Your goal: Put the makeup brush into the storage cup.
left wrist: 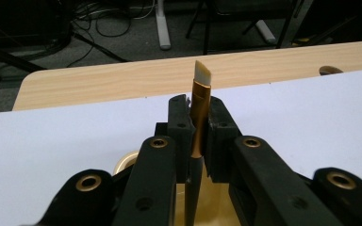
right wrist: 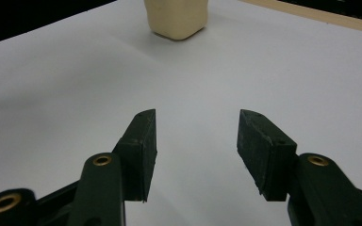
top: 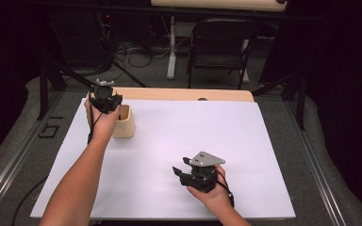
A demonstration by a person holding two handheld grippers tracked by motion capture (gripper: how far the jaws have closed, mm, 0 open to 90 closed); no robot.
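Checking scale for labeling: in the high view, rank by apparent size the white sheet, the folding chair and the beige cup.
1. White sheet
2. Folding chair, though it stands farther off
3. Beige cup

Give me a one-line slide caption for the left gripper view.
Left gripper shut on an upright brush, its bristles up and dark handle reaching down toward the cream cup on the white sheet.

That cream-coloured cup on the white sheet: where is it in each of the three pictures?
High view: cup at left, beside the left hand.
Left gripper view: its rim peeks out low, behind the claw holding the brush.
Right gripper view: top centre.
Shared landmark: the white sheet.
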